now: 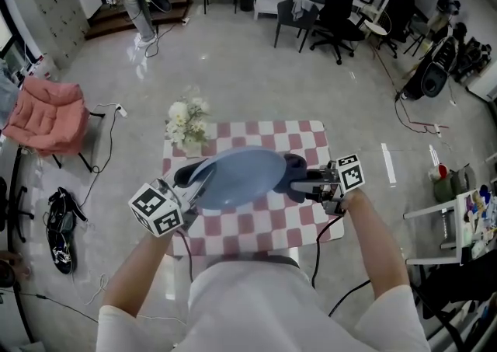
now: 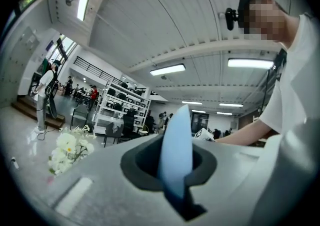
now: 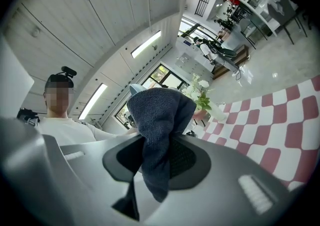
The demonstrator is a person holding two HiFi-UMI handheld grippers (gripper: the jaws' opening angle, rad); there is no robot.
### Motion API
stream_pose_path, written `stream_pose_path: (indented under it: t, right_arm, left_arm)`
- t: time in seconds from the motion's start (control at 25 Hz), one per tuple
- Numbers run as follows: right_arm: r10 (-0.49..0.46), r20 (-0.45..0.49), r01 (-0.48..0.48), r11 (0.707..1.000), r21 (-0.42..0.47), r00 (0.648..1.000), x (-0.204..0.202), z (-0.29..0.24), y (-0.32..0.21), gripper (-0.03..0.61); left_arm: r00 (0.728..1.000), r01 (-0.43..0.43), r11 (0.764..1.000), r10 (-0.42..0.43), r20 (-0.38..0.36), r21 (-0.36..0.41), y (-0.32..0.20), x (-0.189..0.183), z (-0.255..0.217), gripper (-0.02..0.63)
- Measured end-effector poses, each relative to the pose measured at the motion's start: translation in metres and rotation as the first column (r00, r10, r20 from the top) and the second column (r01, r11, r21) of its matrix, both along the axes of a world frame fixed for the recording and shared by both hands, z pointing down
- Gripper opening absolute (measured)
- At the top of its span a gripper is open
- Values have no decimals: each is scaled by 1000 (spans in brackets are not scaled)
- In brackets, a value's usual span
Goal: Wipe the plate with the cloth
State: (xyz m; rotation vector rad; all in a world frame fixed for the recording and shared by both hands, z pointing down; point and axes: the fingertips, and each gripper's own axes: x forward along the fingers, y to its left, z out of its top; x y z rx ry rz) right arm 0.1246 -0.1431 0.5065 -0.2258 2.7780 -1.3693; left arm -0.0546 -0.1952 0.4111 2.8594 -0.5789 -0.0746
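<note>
Both loaded: blue plate (image 1: 233, 176), dark cloth (image 1: 293, 164)
My left hand-held gripper (image 1: 192, 181) pinches the plate's rim (edge-on between its jaws); my right hand-held gripper (image 1: 301, 184) clamps the cloth, bunched just ahead.

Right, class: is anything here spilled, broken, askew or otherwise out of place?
Nothing stands out. The blue plate looks whole, gripped by its rim in the left gripper above the checked tablecloth; the dark cloth is clamped in the right gripper. The flowers sit at its far left corner, and no spill shows.
</note>
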Motion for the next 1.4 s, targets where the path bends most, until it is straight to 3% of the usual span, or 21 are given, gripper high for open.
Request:
stream_pose_path:
  t: [0.76,1.04,1.4]
  right_arm:
    - [-18,-118,12,999,-48,993,-43,64,13,120]
    - [6,-203,-20,998,-67,979,-45,94,25,120]
    - [77,-307,-85,996,-10,949,-41,114,30,120]
  left_arm:
    - [985,120,967,-144,-92,-226,-40,-2,50,35]
    - [982,151,947,-177,-70,-282,-38,-10,71,35]
    - [971,219,911,-239,-14,-351,-35,-31,101,35]
